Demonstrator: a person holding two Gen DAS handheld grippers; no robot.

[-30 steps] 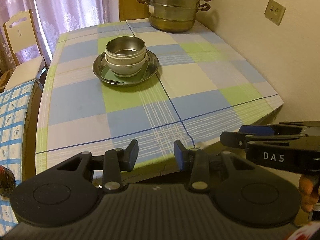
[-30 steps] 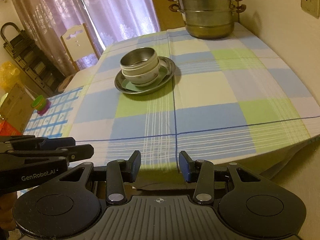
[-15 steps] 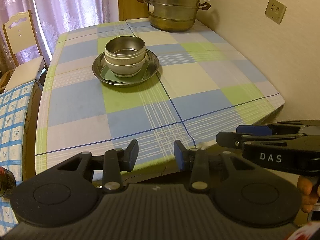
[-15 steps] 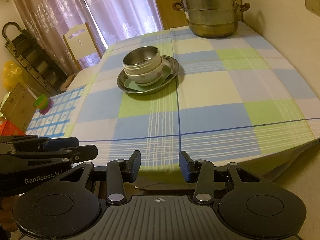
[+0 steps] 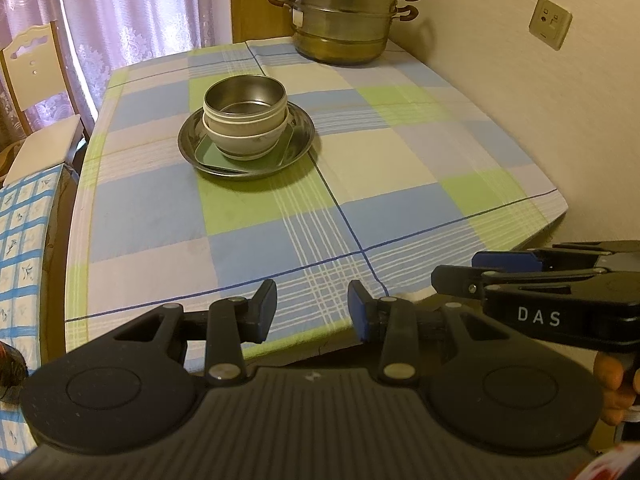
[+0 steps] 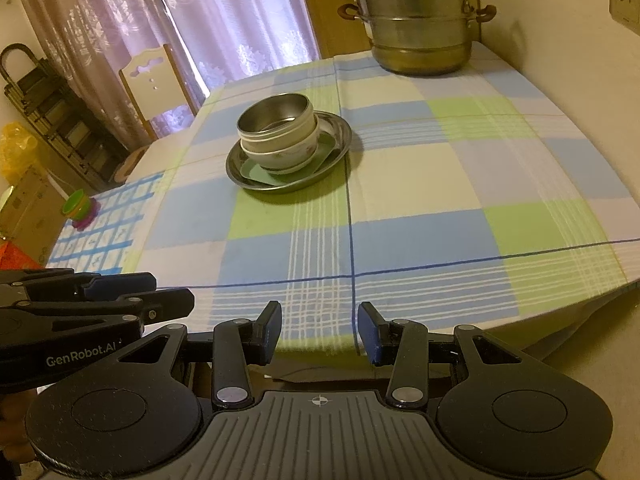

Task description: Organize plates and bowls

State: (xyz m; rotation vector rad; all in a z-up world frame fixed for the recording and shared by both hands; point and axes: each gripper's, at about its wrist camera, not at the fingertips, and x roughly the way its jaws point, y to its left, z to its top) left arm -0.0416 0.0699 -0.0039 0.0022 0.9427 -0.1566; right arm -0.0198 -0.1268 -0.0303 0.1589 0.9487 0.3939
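A steel bowl (image 5: 245, 98) sits nested in a white bowl (image 5: 245, 140), on a green square plate (image 5: 216, 157), inside a round steel plate (image 5: 300, 148), in the middle of the checked table. The same stack shows in the right wrist view: steel bowl (image 6: 276, 118), white bowl (image 6: 282, 154), steel plate (image 6: 336, 148). My left gripper (image 5: 312, 310) is open and empty above the table's near edge, far from the stack. My right gripper (image 6: 319, 330) is open and empty beside it, also at the near edge.
A large stacked steel steamer pot (image 5: 340, 16) stands at the table's far end by the wall (image 5: 520, 92). A chair (image 5: 32, 80) stands at the left. A second table with a blue patterned cloth (image 6: 100, 224) holds a small green toy (image 6: 78, 208).
Both grippers have drifted slightly to the left along the table's near edge. The stack has not moved.
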